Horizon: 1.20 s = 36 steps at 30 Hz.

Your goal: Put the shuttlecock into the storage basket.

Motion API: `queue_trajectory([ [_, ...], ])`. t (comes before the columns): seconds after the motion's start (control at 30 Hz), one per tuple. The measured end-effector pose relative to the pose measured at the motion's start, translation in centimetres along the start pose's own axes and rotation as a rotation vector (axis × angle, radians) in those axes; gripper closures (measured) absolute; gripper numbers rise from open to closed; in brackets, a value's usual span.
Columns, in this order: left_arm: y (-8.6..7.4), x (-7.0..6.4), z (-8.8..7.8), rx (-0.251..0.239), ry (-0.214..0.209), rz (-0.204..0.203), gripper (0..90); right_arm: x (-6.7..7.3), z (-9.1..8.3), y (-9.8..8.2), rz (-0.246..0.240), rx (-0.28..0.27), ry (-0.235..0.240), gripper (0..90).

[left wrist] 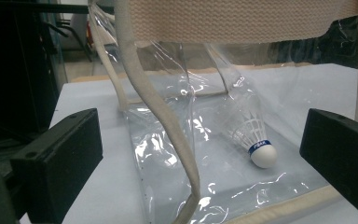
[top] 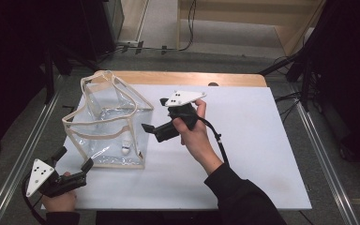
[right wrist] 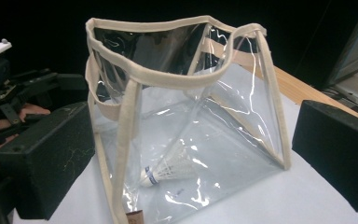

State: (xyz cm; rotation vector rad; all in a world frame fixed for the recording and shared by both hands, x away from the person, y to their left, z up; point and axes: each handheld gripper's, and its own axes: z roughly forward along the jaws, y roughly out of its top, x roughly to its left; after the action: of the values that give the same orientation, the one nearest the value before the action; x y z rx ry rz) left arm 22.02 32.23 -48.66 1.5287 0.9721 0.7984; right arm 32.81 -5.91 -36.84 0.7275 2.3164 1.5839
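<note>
Clear bag point(top: 110, 124) is sitting between both wide-open grippers point(top: 74, 160) point(top: 153, 114); a careless nudge risks toppling it, spilling shuttlecock point(top: 125, 148).

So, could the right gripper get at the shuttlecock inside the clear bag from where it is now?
Probably not directly. The right gripper sits open beside the bag, whose clear wall stands between it and the shuttlecock. Only the bag's open top leaves a way in.

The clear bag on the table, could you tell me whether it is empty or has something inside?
Not empty: a shuttlecock lies on its side on the floor of the clear bag, seen through its walls.
</note>
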Motion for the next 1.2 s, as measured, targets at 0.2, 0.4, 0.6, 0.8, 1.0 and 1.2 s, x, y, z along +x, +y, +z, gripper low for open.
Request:
queue_trajectory([
  [0.2, 0.0, 0.0, 0.0, 0.001, 0.001, 0.001, 0.0, -0.5, -0.6, -0.8, 0.012, -0.006, -0.016, 0.0],
  [0.4, 0.0, 0.0, 0.0, 0.003, 0.001, 0.002, 0.0, -0.8, -1.1, -1.8, 0.016, -0.003, -0.043, 0.0],
  [0.6, 0.0, 0.0, 0.0, 0.003, 0.001, 0.003, 0.0, -1.4, -1.9, -3.0, 0.034, -0.007, -0.062, 0.0],
  [0.8, 0.0, 0.0, 0.0, 0.003, 0.001, 0.002, 0.0, -2.0, -2.7, -4.3, 0.041, -0.007, -0.077, 0.0],
  [1.0, 0.0, -0.1, 0.0, 0.004, 0.001, 0.002, 0.0, -2.4, -3.3, -5.4, 0.055, -0.006, -0.093, 0.0],
  [1.2, 0.0, -0.1, 0.0, 0.005, 0.002, 0.004, 0.0, -2.8, -3.9, -6.6, 0.066, -0.009, -0.107, 0.0],
])
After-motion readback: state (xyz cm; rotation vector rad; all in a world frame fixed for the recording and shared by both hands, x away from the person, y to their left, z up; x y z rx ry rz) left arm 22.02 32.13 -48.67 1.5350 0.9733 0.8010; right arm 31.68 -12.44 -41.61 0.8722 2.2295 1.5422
